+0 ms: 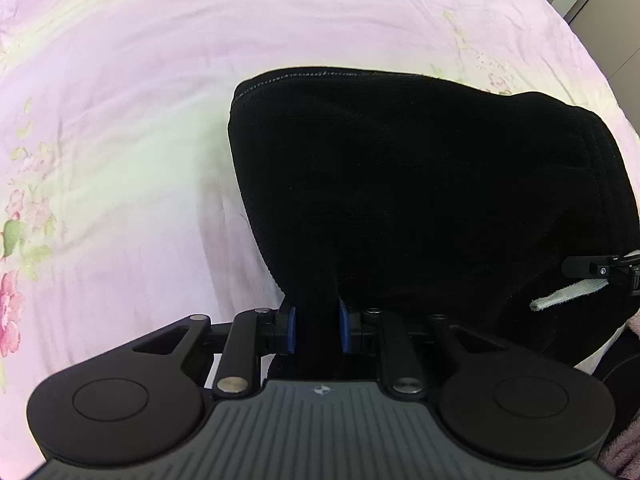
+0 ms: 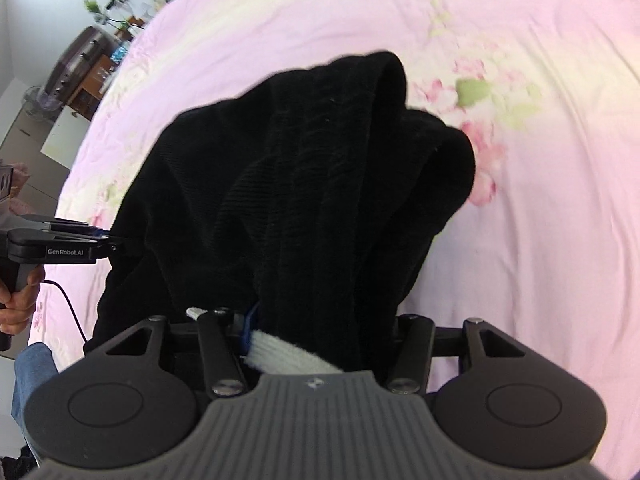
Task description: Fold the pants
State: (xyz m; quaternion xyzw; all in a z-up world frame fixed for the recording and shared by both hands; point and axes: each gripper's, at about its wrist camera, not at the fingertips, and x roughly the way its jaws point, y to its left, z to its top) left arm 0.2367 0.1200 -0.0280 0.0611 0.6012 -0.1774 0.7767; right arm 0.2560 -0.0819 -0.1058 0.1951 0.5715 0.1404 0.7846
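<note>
Two grippers held one pair of black pants (image 1: 420,184) over a pink floral bedsheet (image 1: 120,80). In the left wrist view, the left gripper (image 1: 316,330) was nearest, its blue pads (image 1: 291,328) closed narrowly on a bunched fold of the black fabric. Beyond it the pants spread out, doubled over, with a stitched hem along the far edge. At the right border the right gripper (image 1: 600,270) showed beside a white drawstring (image 1: 568,296). The sheet filled everything farther off.

In the right wrist view, the right gripper (image 2: 320,332) gripped a thicker wad of the pants, jaws about half apart with cloth packed between them; the drawstring (image 2: 288,354) lay across the near side by a blue pad (image 2: 249,326). The pants draped away from it in deep folds onto the sheet (image 2: 540,220). To the left, a hand (image 2: 18,304) held the left gripper (image 2: 114,246) by its handle, its tip at the cloth's edge. Far off stood blurred furniture (image 2: 80,68).
</note>
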